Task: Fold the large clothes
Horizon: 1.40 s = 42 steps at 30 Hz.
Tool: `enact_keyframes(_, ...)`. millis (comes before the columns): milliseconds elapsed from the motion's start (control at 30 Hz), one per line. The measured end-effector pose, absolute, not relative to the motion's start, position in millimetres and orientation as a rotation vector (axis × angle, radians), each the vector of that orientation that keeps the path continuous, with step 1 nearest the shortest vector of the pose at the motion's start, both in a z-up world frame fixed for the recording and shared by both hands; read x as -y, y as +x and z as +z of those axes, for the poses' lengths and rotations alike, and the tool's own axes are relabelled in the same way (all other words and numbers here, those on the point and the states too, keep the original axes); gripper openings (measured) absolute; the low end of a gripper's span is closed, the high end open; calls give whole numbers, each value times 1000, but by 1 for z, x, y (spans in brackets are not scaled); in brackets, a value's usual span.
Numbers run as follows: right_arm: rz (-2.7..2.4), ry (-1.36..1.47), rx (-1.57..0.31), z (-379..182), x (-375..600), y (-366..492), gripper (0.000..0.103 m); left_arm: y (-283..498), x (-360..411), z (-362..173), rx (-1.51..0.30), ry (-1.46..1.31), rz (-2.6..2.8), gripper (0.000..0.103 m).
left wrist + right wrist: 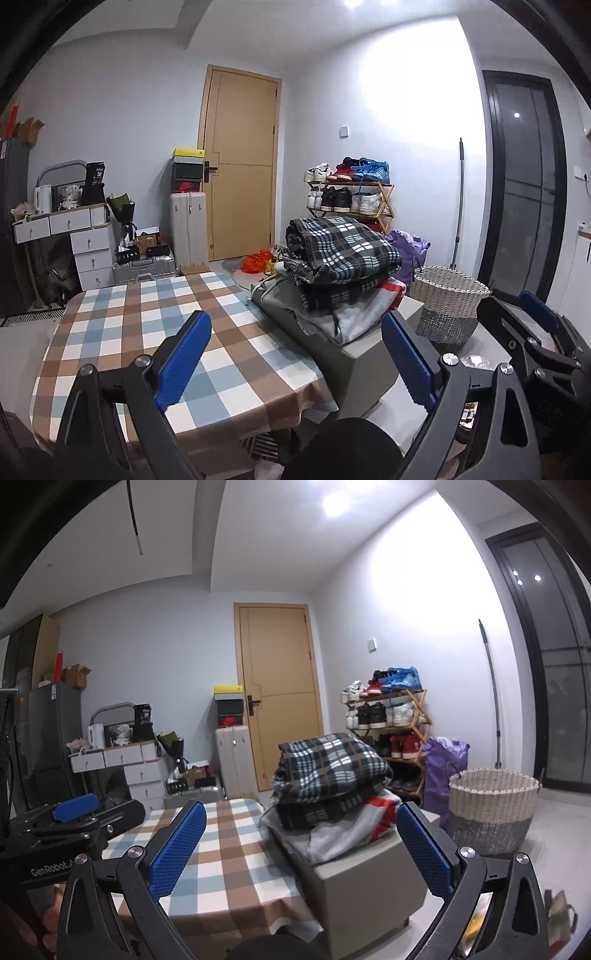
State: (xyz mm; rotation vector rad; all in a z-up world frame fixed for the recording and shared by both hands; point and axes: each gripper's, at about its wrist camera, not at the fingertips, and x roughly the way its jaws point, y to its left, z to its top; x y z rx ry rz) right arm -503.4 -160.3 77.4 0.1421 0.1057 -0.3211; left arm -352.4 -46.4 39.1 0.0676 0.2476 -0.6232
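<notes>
A pile of folded clothes sits on a grey box stool [364, 363] [365, 882] beside the table. On top lies a black-and-white plaid garment [341, 251] [332, 768], over a grey one [354, 314] [332, 834] and a red-and-white one [384, 810]. My left gripper [295, 334] hovers open over the checked tablecloth [147, 321] [236, 849], short of the pile, nothing between its blue pads. My right gripper [301, 825] is open too, level with the pile and empty. Each gripper shows at the edge of the other's view.
A woven laundry basket [448, 295] [493, 805] stands on the floor right of the stool, a purple bag [441, 771] behind it. A shoe rack [351, 195], a wooden door [240, 166], a suitcase and white drawers [92, 243] line the back wall.
</notes>
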Motion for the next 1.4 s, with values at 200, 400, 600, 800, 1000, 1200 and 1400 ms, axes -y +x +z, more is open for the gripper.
enact_keyframes(200,-315,140,-106,78,158,-503,103,-358,44,42,-236,64,-636,91)
enact_keyframes(400,-317,110,-93,80,151,-505,103,-358,43,43,-238,60,-640,91)
enact_keyframes(600,-306,118,-107,82,149,-503,103,-355,41,44,-233,36,-598,91)
enact_keyframes(800,-313,146,-109,81,152,-505,103,-352,40,43,-242,30,-605,91)
enact_keyframes(1000,-313,146,-105,83,151,-506,103,-349,39,44,-267,18,-612,91)
enact_keyframes(1200,-314,134,-95,84,148,-507,103,-346,39,44,-286,16,-620,91)
enact_keyframes(1400,-317,130,-93,85,146,-509,103,-351,41,44,-271,34,-632,91)
